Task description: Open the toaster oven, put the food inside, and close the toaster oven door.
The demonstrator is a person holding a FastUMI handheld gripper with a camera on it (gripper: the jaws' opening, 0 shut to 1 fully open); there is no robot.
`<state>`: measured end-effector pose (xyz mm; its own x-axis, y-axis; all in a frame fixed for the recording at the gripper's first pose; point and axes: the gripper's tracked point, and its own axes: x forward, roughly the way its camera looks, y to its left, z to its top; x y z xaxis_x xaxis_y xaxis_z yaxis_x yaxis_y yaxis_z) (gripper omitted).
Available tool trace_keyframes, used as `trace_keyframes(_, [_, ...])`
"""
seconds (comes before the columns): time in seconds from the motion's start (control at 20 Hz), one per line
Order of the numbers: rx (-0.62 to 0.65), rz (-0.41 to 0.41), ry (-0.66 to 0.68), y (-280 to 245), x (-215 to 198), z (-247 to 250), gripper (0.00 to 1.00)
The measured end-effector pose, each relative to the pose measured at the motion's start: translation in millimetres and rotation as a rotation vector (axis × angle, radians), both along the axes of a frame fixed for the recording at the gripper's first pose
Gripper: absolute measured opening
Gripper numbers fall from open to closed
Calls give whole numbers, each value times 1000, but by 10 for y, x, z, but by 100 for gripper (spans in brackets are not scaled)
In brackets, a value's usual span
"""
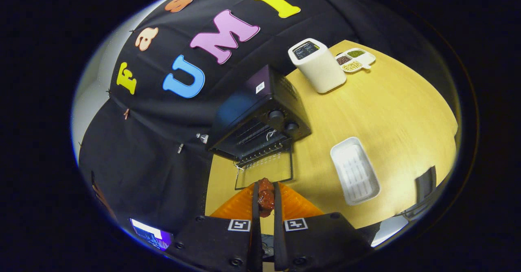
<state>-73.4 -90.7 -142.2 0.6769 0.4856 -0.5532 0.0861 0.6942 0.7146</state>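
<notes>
My gripper (266, 196) is shut on a reddish-brown piece of food (265, 198), which sits pinched between both fingers. Just beyond the fingertips lies the black toaster oven's glass door (264, 170), folded down flat and open. Behind the door stands the black toaster oven (260, 113) with its wire rack visible in the open cavity and two knobs on its right side. The food hangs just short of the door's front edge, above the wooden table (390, 113).
An empty white tray (355, 171) lies on the table to the right of the fingers. Farther back stand a white pop-up toaster (316, 65) and a small divided dish of grains (353, 59). A dark object (425, 184) sits at the table's right edge.
</notes>
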Motion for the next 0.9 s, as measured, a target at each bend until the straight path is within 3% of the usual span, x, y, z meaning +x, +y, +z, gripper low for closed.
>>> trace_keyframes(0.5, [125, -64, -78, 1112, 240, 43, 15])
trace_keyframes(0.9, [173, -159, -172, 1459, 905, -211, 15])
